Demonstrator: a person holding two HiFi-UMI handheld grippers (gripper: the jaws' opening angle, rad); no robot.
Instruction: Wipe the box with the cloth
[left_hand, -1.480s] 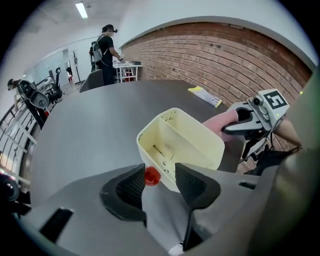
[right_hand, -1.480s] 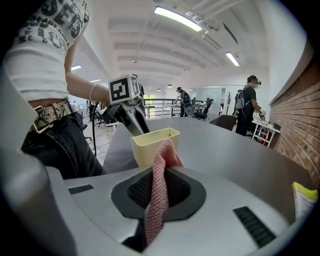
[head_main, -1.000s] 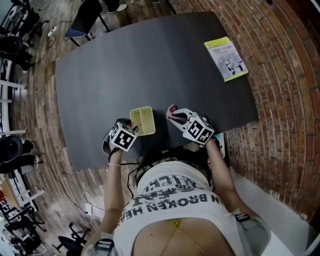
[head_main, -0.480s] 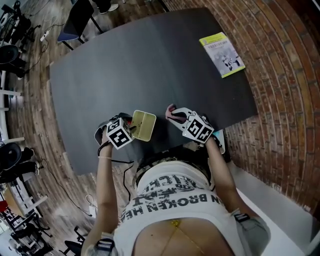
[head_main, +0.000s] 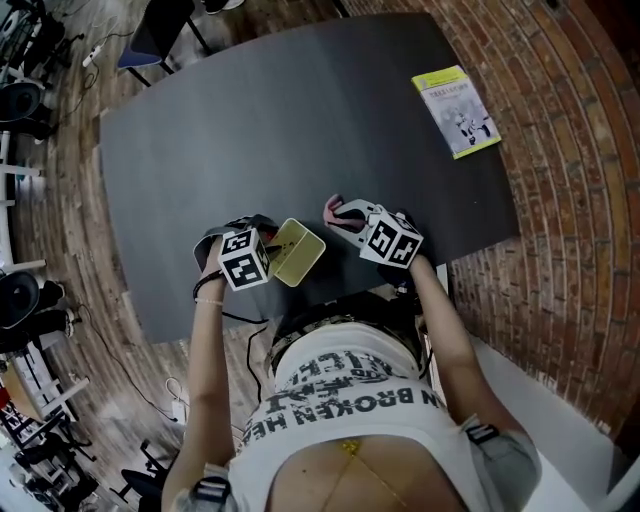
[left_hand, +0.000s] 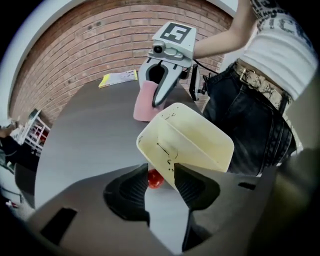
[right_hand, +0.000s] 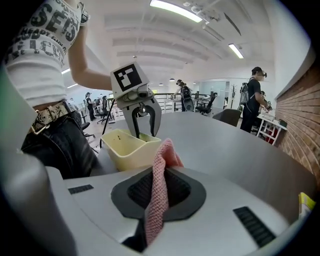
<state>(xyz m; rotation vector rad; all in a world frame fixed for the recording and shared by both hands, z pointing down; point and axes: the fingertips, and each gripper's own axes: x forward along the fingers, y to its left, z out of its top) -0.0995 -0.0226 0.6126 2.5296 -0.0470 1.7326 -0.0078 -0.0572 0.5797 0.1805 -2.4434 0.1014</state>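
Box (head_main: 298, 252) has swung round with the left gripper (left_hand: 161, 176) since a second ago. It now sits skewed at the counter's (head_main: 300, 120) near edge, its wall pinched between fingers (left_hand: 127, 192) that have just been closing. Right gripper (right_hand: 159, 187) is clenched on the pink cloth (right_hand: 165, 150), near the box but apart from it.

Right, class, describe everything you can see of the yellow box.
The box is pale yellow plastic, open-topped, with rounded corners, an inner divider and small dark marks on one wall. It sits askew near the front edge of the dark table. The left hand-held gripper, whose jaws have just been closing, grips one corner. The pink cloth hangs nearby.
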